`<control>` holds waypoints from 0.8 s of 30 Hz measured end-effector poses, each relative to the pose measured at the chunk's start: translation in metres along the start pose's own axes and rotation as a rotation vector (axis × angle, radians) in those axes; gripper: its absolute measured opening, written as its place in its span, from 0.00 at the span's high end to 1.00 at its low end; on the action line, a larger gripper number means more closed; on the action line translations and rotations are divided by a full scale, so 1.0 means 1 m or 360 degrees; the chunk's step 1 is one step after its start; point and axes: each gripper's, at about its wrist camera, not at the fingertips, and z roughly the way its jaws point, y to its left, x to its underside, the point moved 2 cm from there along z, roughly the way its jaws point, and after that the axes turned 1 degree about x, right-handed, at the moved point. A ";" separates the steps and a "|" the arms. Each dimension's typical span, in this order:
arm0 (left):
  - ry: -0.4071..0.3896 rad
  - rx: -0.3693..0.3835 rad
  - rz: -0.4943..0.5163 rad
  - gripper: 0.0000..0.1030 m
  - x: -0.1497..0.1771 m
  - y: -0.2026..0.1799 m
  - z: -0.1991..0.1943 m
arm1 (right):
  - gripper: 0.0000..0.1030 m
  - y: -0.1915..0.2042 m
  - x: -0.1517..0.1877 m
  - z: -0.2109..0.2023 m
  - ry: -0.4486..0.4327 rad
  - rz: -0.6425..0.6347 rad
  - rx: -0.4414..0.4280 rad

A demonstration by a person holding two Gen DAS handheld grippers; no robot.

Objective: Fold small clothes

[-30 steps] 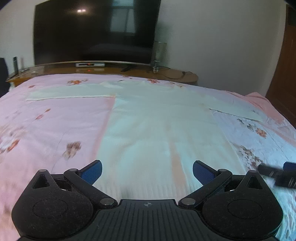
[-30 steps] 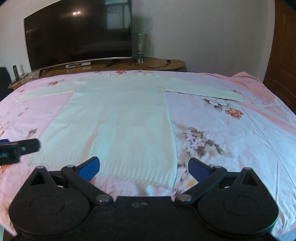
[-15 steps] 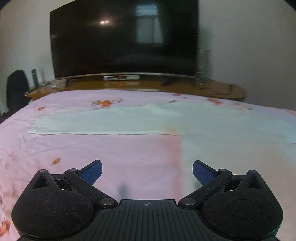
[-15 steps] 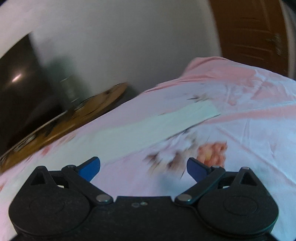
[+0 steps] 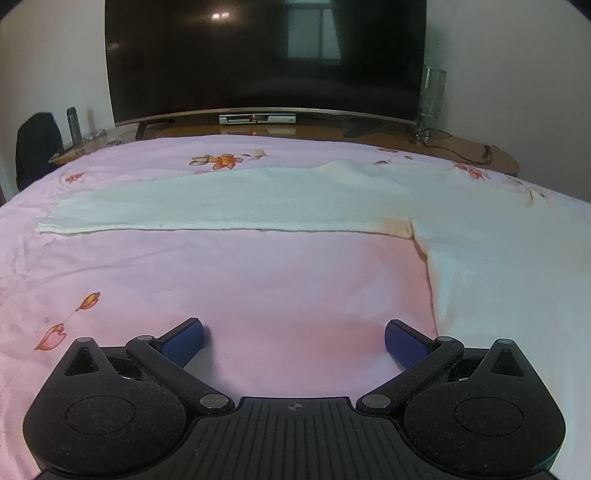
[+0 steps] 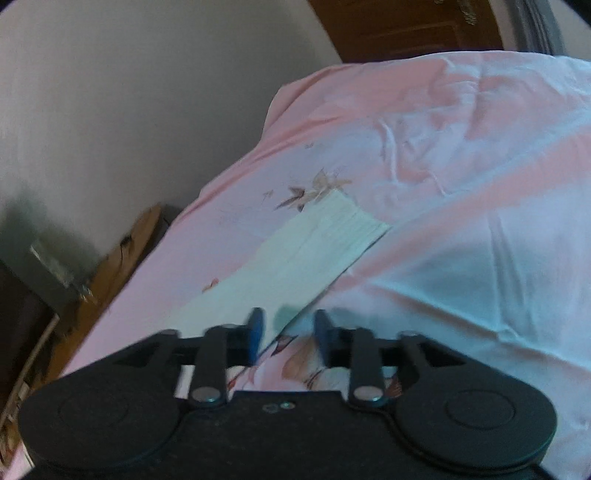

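Observation:
A cream knitted sweater lies flat on the pink floral bedsheet [image 5: 258, 280]. In the left wrist view its left sleeve [image 5: 221, 206] stretches across the bed and its body [image 5: 509, 273] fills the right side. My left gripper [image 5: 293, 341] is open over bare sheet, short of the sleeve and left of the body. In the right wrist view the right sleeve [image 6: 295, 258] runs up to its ribbed cuff [image 6: 354, 225]. My right gripper [image 6: 288, 330] is rolled and its jaws are closing, with the sleeve's lower edge between them. The pads [image 6: 255, 332] still show a gap.
A large dark TV [image 5: 266, 55] stands on a wooden stand [image 5: 332, 131] beyond the bed's far edge, with a glass vase [image 5: 432, 99] at its right. A dark chair [image 5: 35, 147] is at the far left. A brown door [image 6: 406, 26] lies beyond the bed's right corner.
My left gripper swung left from the sweater's hem to the sheet below the left sleeve. My right gripper moved right to the right sleeve, rolled, and its jaws narrowed.

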 end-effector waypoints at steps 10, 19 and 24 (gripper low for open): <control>0.0037 -0.0005 0.0038 0.00 -0.004 -0.001 0.006 | 0.30 -0.019 -0.026 0.029 -0.0037 0.0272 -0.0118; -0.0028 0.0013 -0.0032 0.00 -0.006 0.008 0.004 | 0.96 -0.007 -0.040 0.042 0.0002 0.0083 0.0020; -0.0010 -0.0001 0.0006 0.00 -0.006 0.004 0.008 | 0.96 0.056 -0.025 0.020 -0.0090 -0.0280 -0.0048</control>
